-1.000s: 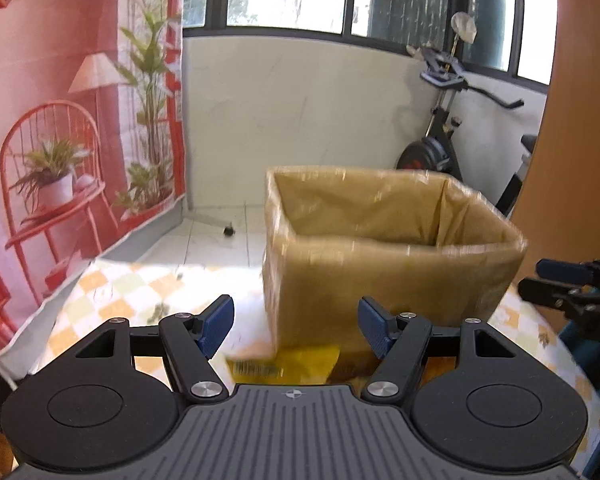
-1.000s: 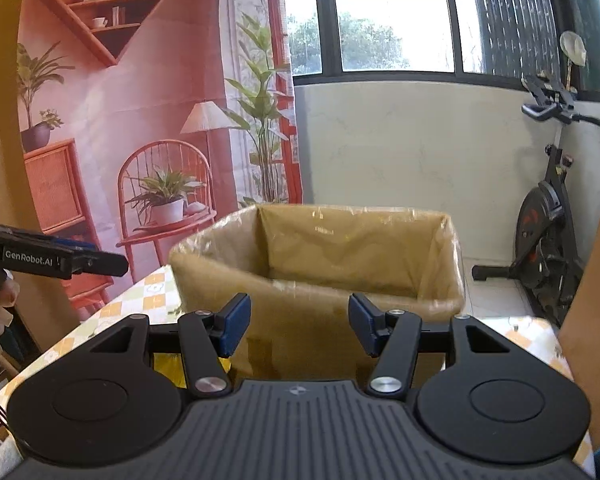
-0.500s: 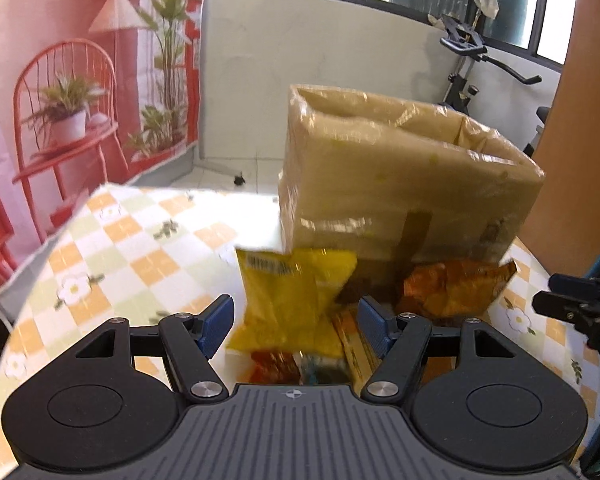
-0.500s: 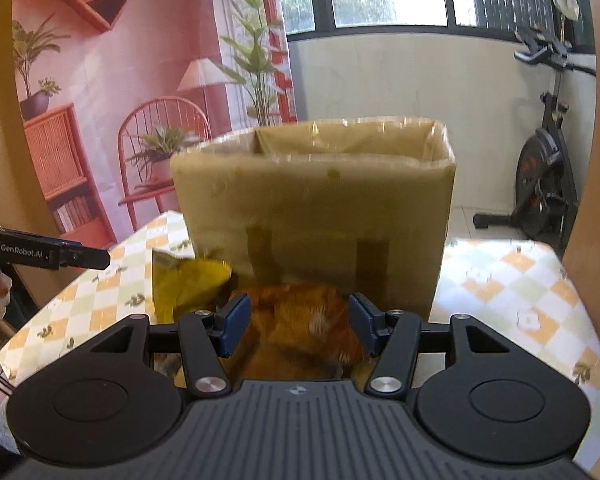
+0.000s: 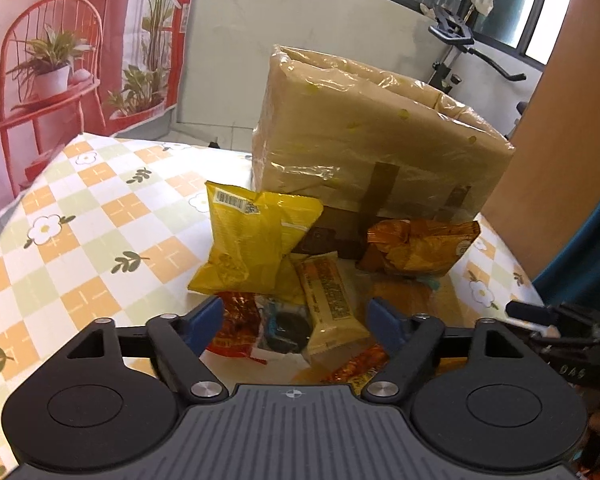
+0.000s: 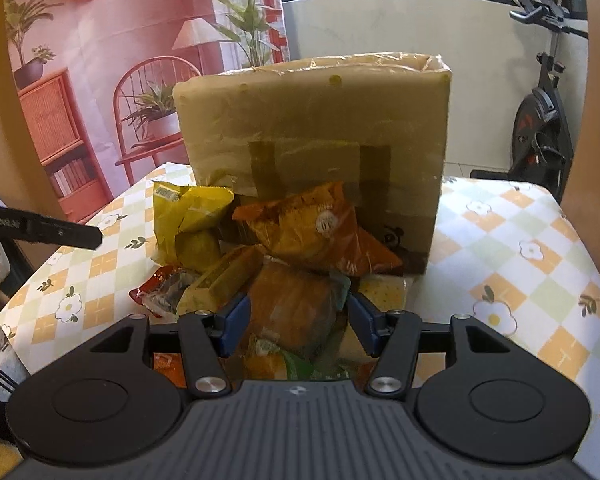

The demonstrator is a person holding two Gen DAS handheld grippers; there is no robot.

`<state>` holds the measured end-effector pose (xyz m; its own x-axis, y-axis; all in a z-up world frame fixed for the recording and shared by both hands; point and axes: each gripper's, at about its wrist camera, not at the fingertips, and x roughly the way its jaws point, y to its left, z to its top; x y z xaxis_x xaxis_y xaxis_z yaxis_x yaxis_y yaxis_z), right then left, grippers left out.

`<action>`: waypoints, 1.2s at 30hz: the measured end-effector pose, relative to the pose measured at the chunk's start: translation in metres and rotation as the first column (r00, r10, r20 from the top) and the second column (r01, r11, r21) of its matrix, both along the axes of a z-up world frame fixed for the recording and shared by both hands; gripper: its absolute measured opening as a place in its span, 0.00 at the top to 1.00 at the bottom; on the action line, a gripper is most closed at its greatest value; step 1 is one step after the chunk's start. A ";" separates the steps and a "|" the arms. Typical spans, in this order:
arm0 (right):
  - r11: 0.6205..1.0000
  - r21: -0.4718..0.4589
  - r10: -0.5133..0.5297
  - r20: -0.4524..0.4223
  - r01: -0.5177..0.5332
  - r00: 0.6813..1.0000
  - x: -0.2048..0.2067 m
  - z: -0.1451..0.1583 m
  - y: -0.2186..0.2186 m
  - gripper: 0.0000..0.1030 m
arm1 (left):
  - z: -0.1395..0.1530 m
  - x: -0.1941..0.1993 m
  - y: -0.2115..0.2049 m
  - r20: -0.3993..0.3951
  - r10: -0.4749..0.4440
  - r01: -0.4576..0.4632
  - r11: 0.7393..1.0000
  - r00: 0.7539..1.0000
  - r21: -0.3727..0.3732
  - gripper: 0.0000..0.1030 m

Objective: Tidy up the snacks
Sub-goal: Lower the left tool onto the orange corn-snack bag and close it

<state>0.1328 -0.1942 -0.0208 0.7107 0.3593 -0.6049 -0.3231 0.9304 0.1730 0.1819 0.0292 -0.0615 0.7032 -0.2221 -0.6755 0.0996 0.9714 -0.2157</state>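
Note:
A pile of snack packets lies on the table in front of a plastic-wrapped cardboard box (image 5: pixel 372 148) (image 6: pixel 312 128). The pile holds a yellow chip bag (image 5: pixel 252 240) (image 6: pixel 188 216), an orange bag (image 5: pixel 416 248) (image 6: pixel 312 232), a yellow bar (image 5: pixel 328 296) (image 6: pixel 224 276) and a red packet (image 5: pixel 236 328). My left gripper (image 5: pixel 296 312) hovers over the red packet and the bar. Its jaws are opening and the pads touch nothing. My right gripper (image 6: pixel 298 308) hangs open over a brown-orange packet (image 6: pixel 296 312), which lies between the fingers without being pressed.
The table carries an orange, green and white checked cloth (image 5: pixel 80 220) (image 6: pixel 520 248). An exercise bike (image 6: pixel 544 120) stands behind on the right. A pink printed backdrop (image 6: pixel 100 60) hangs on the left. Each gripper shows at the edge of the other's view.
Both grippers have come down and tilted toward the table. The box's inside has dropped out of sight and the snack pile has come into view. The left jaws now stand wider.

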 end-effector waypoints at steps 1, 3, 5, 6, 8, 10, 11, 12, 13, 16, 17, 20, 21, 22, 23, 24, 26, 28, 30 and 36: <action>1.000 0.000 -0.004 -0.005 0.004 1.000 -0.001 -0.002 -0.001 0.41 | -0.002 0.000 -0.003 -0.007 -0.008 0.008 1.000 1.000 -0.008 0.17; 1.000 0.005 -0.008 -0.022 0.008 1.000 -0.003 -0.008 -0.001 0.36 | -0.009 -0.001 -0.011 -0.024 -0.022 0.022 1.000 0.999 -0.021 0.14; 1.000 0.015 -0.011 -0.043 0.011 0.999 -0.004 -0.014 -0.001 0.29 | -0.018 0.000 -0.020 -0.046 -0.040 0.039 0.999 0.998 -0.023 0.14; 1.000 0.019 -0.013 -0.052 0.014 0.999 -0.005 -0.017 -0.001 0.28 | -0.023 0.000 -0.025 -0.057 -0.049 0.048 0.999 0.997 -0.020 0.14; 1.000 0.018 -0.019 -0.067 0.020 0.998 -0.006 -0.024 -0.002 0.26 | -0.032 0.001 -0.034 -0.081 -0.071 0.070 0.997 0.994 -0.018 0.14; 0.999 0.013 -0.029 -0.086 0.030 0.996 -0.006 -0.029 -0.003 0.23 | -0.041 0.002 -0.043 -0.107 -0.094 0.092 0.995 0.990 -0.026 0.14; 0.999 0.012 -0.035 -0.100 0.036 0.994 -0.005 -0.033 -0.004 0.23 | -0.045 0.003 -0.046 -0.121 -0.103 0.100 0.995 0.987 -0.028 0.14; 0.999 0.013 -0.038 -0.112 0.039 0.993 -0.005 -0.036 -0.005 0.23 | -0.049 0.003 -0.050 -0.132 -0.111 0.109 0.994 0.985 -0.028 0.14; 0.999 0.014 -0.044 -0.128 0.046 0.991 -0.004 -0.040 -0.007 0.23 | -0.052 0.003 -0.052 -0.141 -0.119 0.116 0.993 0.983 -0.026 0.14; 0.997 0.033 -0.063 -0.156 0.069 0.986 -0.005 -0.049 -0.012 0.15 | -0.058 0.002 -0.059 -0.161 -0.135 0.134 0.991 0.978 -0.015 0.14; 0.996 0.046 -0.069 -0.160 0.077 0.985 -0.006 -0.051 -0.015 0.14 | -0.060 0.002 -0.061 -0.168 -0.137 0.137 0.990 0.976 -0.014 0.14; 0.989 0.109 -0.081 -0.188 0.102 0.979 -0.007 -0.057 -0.022 0.13 | -0.064 0.004 -0.064 -0.187 -0.146 0.144 0.989 0.971 -0.024 0.14; 0.987 0.122 -0.083 -0.202 0.109 0.976 -0.007 -0.059 -0.022 0.12 | -0.065 0.005 -0.065 -0.191 -0.148 0.145 0.989 0.970 -0.026 0.14; 0.986 0.123 -0.080 -0.215 0.109 0.973 -0.007 -0.062 -0.022 0.12 | -0.066 0.005 -0.066 -0.194 -0.147 0.145 0.989 0.970 -0.026 0.14; 0.987 0.124 -0.074 -0.220 0.103 0.973 -0.007 -0.064 -0.021 0.12 | -0.068 0.005 -0.067 -0.200 -0.146 0.143 0.989 0.969 -0.027 0.13; 0.987 0.121 -0.075 -0.213 0.103 0.974 -0.008 -0.064 -0.020 0.12 | -0.070 0.005 -0.067 -0.208 -0.143 0.140 0.990 0.968 -0.030 0.12; 0.988 0.116 -0.073 -0.202 0.098 0.977 -0.010 -0.064 -0.020 0.12 | -0.074 0.005 -0.064 -0.221 -0.131 0.122 0.991 0.966 -0.053 0.10; 0.987 0.122 -0.074 -0.203 0.100 0.976 -0.010 -0.065 -0.021 0.12 | -0.077 0.006 -0.063 -0.235 -0.126 0.111 0.991 0.964 -0.074 0.10; 0.987 0.126 -0.076 -0.204 0.103 0.976 -0.009 -0.066 -0.022 0.12 | -0.079 0.007 -0.062 -0.250 -0.122 0.105 0.991 0.961 -0.078 0.10; 0.989 0.089 -0.100 -0.159 0.115 0.982 -0.015 -0.063 -0.027 0.13 | -0.084 0.008 -0.066 -0.266 -0.137 0.109 0.987 0.954 -0.119 0.09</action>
<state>0.1175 -0.2211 -0.0838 0.6496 0.3484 -0.6757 -0.1850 0.9345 0.3041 0.1902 -0.0365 -0.1452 0.4581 -0.3726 -0.8071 0.1406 0.9269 -0.3480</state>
